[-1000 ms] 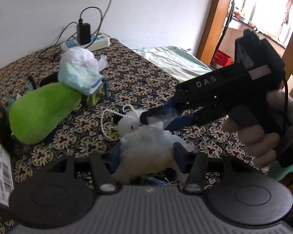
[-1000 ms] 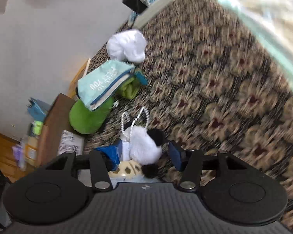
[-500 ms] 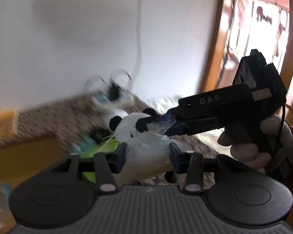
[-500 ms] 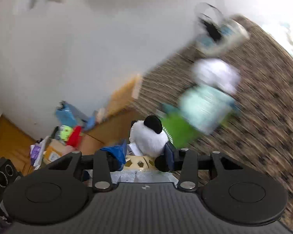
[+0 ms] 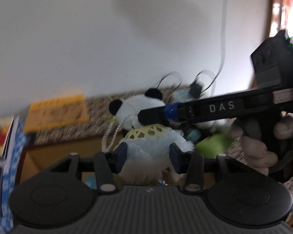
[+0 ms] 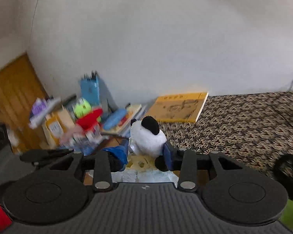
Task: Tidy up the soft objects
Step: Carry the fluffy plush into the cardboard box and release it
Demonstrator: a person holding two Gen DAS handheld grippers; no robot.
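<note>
The left tool point(image 5: 147, 157) pinches the pale fluffy lower body point(image 5: 148, 146) of the panda plush toy point(image 5: 138, 111). The right tool point(image 6: 145, 153) clamps the toy's white head from the side. The toy hangs in the air between both tools, above the edge of the patterned bed point(image 6: 244, 124) and the cardboard box point(image 5: 54, 156) beside it.

Risks:
- Opposed pull from two tools can stretch or tear the seams.
- The bead strand point(image 5: 110, 136) dangles loose and can snag on a tool or the box rim.
- Plush compresses, so a grip can slip.
</note>
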